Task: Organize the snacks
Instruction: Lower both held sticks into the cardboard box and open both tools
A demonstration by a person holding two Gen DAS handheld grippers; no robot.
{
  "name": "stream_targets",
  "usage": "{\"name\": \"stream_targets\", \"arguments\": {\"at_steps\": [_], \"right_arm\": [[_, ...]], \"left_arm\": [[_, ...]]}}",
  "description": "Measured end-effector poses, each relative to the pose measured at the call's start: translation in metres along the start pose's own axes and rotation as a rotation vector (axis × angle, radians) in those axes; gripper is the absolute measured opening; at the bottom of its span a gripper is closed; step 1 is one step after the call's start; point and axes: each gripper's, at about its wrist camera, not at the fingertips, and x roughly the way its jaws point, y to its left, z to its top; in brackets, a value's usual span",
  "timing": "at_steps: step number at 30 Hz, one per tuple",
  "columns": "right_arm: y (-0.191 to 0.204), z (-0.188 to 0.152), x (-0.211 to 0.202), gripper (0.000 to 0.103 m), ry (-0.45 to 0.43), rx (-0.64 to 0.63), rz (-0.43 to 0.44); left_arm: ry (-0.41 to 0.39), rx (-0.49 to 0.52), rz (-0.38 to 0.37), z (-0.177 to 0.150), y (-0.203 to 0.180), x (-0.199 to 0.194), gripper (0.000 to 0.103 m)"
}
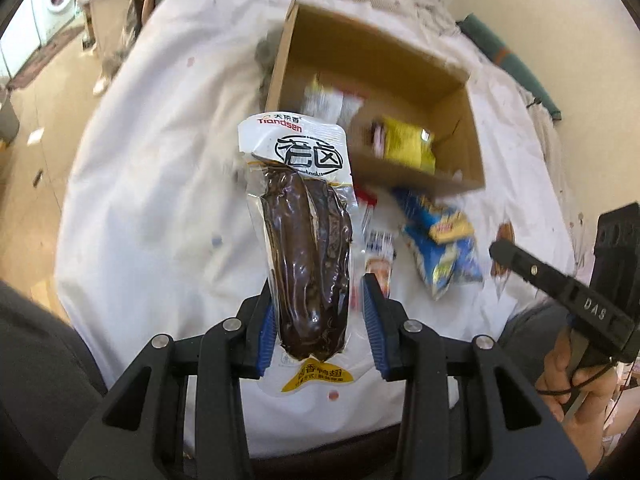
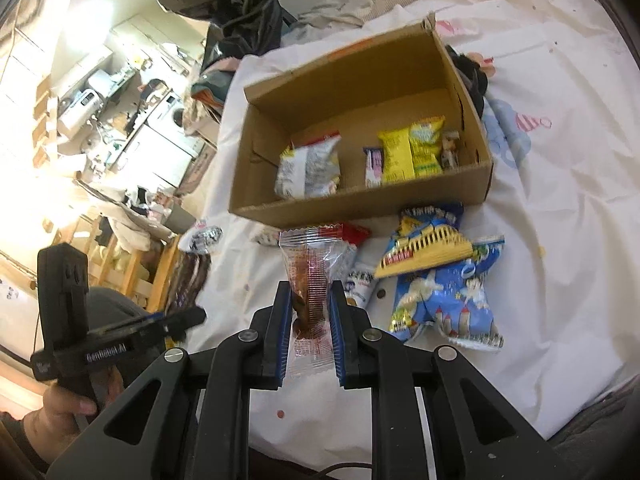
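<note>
My left gripper point(image 1: 320, 304) is shut on a long vacuum pack of dark brown duck wing point(image 1: 304, 232) and holds it in the air above the white sheet, short of the cardboard box point(image 1: 400, 178). In the right wrist view my right gripper point(image 2: 310, 312) is shut on a small clear packet with a red-brown snack point(image 2: 308, 276), also in front of the box point(image 2: 360, 208). Inside the box lie yellow packets point(image 2: 412, 148) and a silver-white bag point(image 2: 308, 164). The right gripper's finger point(image 1: 520, 258) shows at the right of the left wrist view.
Blue and yellow snack bags point(image 2: 440, 280) and small packets point(image 2: 360, 280) lie on the sheet point(image 2: 540, 220) in front of the box. Rumpled bedding and a dark bag point(image 2: 240, 8) sit behind it. The bed's edge drops to the floor at the left, near a washing machine point(image 1: 56, 0).
</note>
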Motion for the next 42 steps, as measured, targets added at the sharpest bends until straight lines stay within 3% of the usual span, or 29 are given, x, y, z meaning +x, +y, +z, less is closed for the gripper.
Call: {"name": "stream_targets", "arguments": {"at_steps": [9,16,25,37,42], "right_arm": [[-0.002,0.056,-0.012,0.019,-0.064,-0.023,-0.01],[-0.021,0.1,0.004,0.019,-0.083,-0.02,-0.049],[-0.067,0.113,0.042,0.019,-0.048,0.093,-0.074],[-0.079,0.119,0.063,0.019,-0.012,0.103,-0.111],[-0.077,0.118,0.07,0.02,0.006,0.076,-0.137]], "left_arm": [[-0.098,0.086,-0.003,0.073,-0.029,-0.001,0.035],[-0.11,0.113,-0.003,0.114,-0.044,0.024,0.035],[-0.088,0.142,0.003,0.136,-0.059,0.072,0.035],[-0.082,0.25,0.023,0.136,-0.075,0.117,0.037],[-0.088,0.241,0.018,0.137,-0.073,0.12,0.039]]}}
